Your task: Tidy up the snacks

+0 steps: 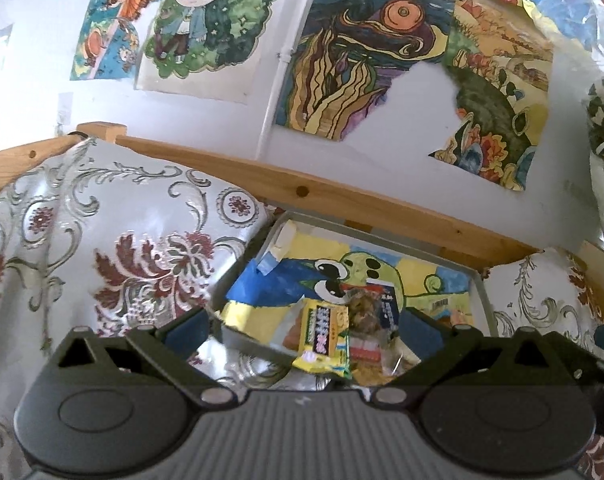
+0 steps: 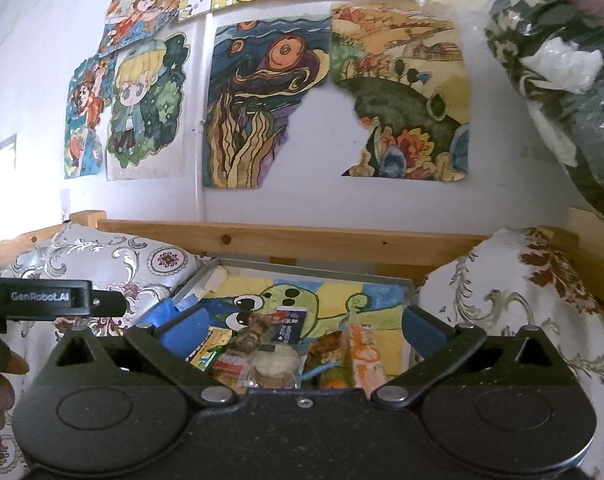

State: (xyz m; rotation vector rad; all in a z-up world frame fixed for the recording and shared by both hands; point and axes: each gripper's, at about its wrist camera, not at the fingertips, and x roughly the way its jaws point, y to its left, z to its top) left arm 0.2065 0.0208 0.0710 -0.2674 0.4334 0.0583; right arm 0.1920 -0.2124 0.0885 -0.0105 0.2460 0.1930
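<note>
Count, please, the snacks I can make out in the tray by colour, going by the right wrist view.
Yellow packet: 1
Brown clear pack: 1
Dark blue packet: 1
Red-and-white packet: 1
Pale round cake: 1
Orange packet: 1
Total: 6, though the pile overlaps, so more may be hidden.

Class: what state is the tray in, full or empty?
Partly full: snack packets pile at the near end of the tray; its painted lining shows bare behind.

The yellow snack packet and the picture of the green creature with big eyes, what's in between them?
In the left wrist view, a clear packet of brown snacks lies between the yellow packet and the green creature.
</note>
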